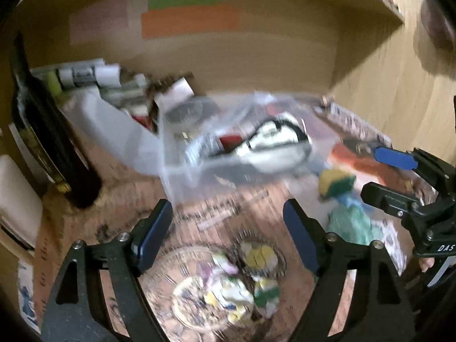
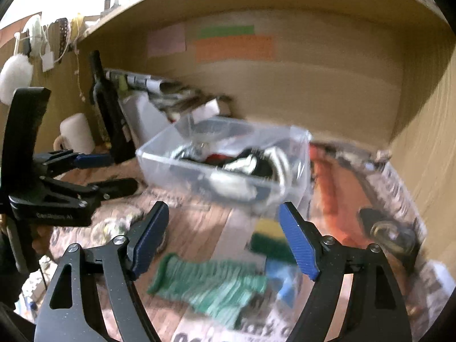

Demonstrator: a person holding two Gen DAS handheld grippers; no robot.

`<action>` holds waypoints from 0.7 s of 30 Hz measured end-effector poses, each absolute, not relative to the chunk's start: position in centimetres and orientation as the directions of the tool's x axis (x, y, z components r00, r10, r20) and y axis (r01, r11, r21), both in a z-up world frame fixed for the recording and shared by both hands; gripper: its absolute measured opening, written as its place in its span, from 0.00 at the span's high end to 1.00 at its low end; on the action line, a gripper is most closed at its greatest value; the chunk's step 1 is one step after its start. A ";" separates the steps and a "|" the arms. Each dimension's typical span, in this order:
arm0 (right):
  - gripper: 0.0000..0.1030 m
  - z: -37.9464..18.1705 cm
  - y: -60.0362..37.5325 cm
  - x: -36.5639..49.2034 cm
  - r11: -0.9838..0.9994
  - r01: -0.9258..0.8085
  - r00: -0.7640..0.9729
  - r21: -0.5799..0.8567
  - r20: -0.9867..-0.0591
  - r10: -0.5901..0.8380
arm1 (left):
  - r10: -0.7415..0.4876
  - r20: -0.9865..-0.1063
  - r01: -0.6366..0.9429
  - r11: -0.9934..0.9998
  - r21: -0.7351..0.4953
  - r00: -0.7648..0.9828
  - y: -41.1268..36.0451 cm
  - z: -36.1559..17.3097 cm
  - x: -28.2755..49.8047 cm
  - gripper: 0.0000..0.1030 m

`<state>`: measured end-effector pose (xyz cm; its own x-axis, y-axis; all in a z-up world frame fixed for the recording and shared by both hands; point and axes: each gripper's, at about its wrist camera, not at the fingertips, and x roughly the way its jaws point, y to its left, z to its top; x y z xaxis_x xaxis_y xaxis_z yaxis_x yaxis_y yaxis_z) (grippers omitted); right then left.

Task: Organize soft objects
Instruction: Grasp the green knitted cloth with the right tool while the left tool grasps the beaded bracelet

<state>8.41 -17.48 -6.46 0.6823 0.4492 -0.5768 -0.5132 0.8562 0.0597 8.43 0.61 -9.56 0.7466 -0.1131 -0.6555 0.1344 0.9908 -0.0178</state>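
Observation:
A clear plastic bin (image 2: 182,159) sits on the patterned table and holds black-and-white soft items (image 2: 250,165); it also shows in the left wrist view (image 1: 176,154). A green knitted cloth (image 2: 208,285) lies in front of my right gripper (image 2: 225,245), with a yellow-green sponge (image 2: 268,236) and a blue piece (image 2: 285,282) beside it. My right gripper is open and empty above them. My left gripper (image 1: 228,236) is open and empty, over a glass dish of small wrapped items (image 1: 236,285). The sponge (image 1: 336,182) and green cloth (image 1: 350,222) lie to its right. Both views are blurred.
A dark wine bottle (image 2: 105,108) and a white mug (image 2: 77,134) stand at the left. Boxes and rolls (image 1: 85,77) sit behind the bin against the wooden back wall. An orange printed sheet (image 2: 333,188) lies at the right.

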 end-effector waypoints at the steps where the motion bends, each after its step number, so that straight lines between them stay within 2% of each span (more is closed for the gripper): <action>1: 0.25 -6.9 -17.5 8.2 0.857 -0.512 0.674 0.064 -0.588 0.447 | -0.126 -0.673 0.147 0.989 -0.025 0.728 0.4 -10.3 8.4 0.22; 5: 0.25 -9.3 -17.7 7.7 0.864 -0.494 0.637 0.097 -0.636 0.435 | -0.151 -0.718 0.191 0.981 -0.026 0.679 -0.5 -12.5 7.9 0.16; 10: 0.25 -12.3 -18.1 7.6 0.873 -0.466 0.577 0.143 -0.699 0.423 | -0.154 -0.758 0.245 0.970 0.007 0.633 -1.7 -14.3 7.7 0.15; 15: 0.25 -13.2 -18.6 7.5 0.879 -0.453 0.568 0.148 -0.711 0.413 | -0.125 -0.777 0.257 0.965 0.049 0.617 -2.3 -15.5 8.3 0.15; 17: 0.27 -13.2 -18.7 7.5 0.879 -0.453 0.572 0.147 -0.709 0.413 | -0.119 -0.781 0.268 0.961 0.064 0.613 -2.8 -15.9 8.5 0.15; 21: 0.42 -13.4 -18.9 7.6 0.883 -0.451 0.581 0.131 -0.708 0.402 | -0.107 -0.771 0.272 0.958 0.089 0.628 -3.2 -16.1 8.8 0.15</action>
<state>7.63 -18.87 -13.45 0.5806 0.4020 -0.7080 -0.4509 0.8828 0.1314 8.78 -3.22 -16.06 0.6278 -0.1071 -0.7710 0.2724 0.9581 0.0887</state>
